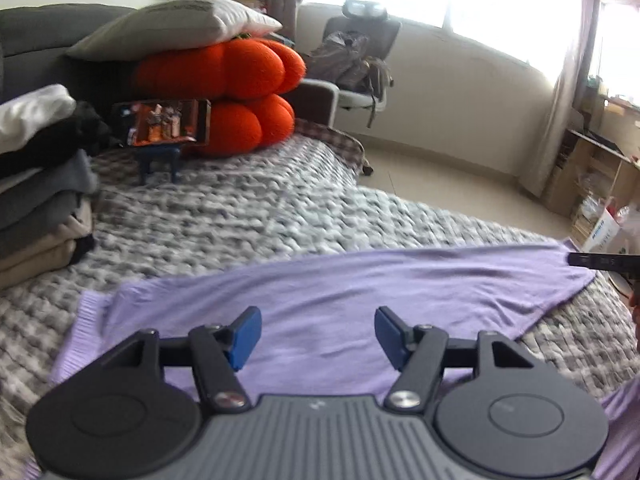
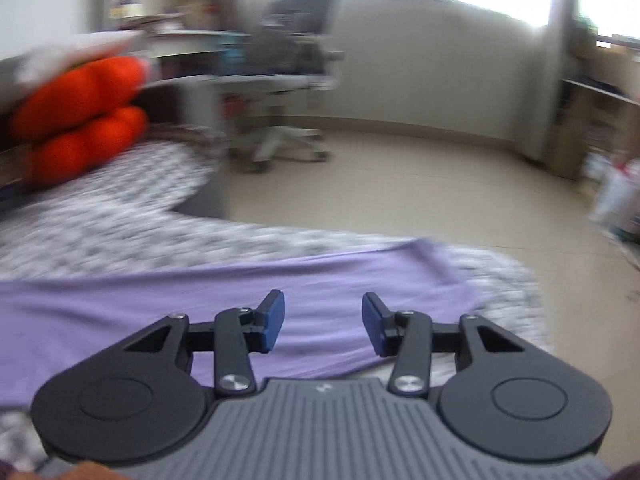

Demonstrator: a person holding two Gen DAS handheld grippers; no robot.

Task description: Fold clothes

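Note:
A lilac knit garment [image 1: 340, 292] lies spread flat on the grey-and-white knitted bedspread [image 1: 240, 208]. My left gripper [image 1: 318, 330] is open and empty, hovering just above the garment's middle. In the right wrist view the same garment [image 2: 200, 300] stretches from the left to the bed's right corner. My right gripper [image 2: 323, 322] is open and empty above the garment's right part. The tip of the right gripper shows in the left wrist view [image 1: 600, 261] at the garment's far right corner. The right wrist view is blurred.
A stack of folded clothes [image 1: 36, 176] sits at the left of the bed. Orange cushions [image 1: 224, 92] under a white pillow [image 1: 172, 24] and a phone on a small stand [image 1: 160, 124] lie beyond. An office chair [image 1: 360, 60] and floor [image 2: 400, 200] lie past the bed edge.

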